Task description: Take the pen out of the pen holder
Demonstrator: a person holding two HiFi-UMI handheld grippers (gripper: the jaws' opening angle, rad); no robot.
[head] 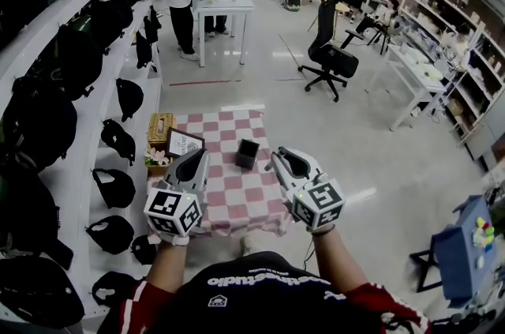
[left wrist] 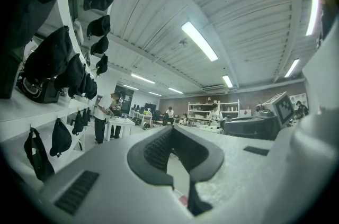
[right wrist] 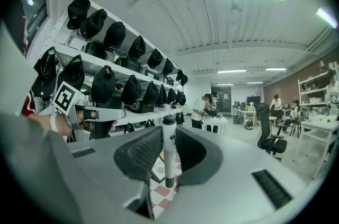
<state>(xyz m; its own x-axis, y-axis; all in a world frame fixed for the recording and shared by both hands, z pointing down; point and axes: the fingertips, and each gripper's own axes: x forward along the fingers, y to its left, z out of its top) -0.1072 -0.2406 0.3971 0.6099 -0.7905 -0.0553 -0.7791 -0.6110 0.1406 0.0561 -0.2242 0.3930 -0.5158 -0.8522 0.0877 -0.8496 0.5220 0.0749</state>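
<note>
A black square pen holder [head: 247, 154] stands near the middle of a small table with a pink-and-white checked cloth [head: 233, 202]. My right gripper [head: 278, 159] hangs level just right of the holder, over the cloth. In the right gripper view, my right gripper [right wrist: 169, 132] is shut on a white pen [right wrist: 169, 150] with a dark cap, held upright between the pads. My left gripper [head: 198, 156] hovers left of the holder. In the left gripper view, my left gripper [left wrist: 170, 132] has its jaw tips together and nothing between them.
A framed card [head: 185, 143], a woven box [head: 160, 129] and small flowers [head: 156, 157] sit at the table's left side. Shelves of black bags [head: 75, 60] run along the left. An office chair [head: 331, 56], white tables [head: 223, 6] and people stand further back.
</note>
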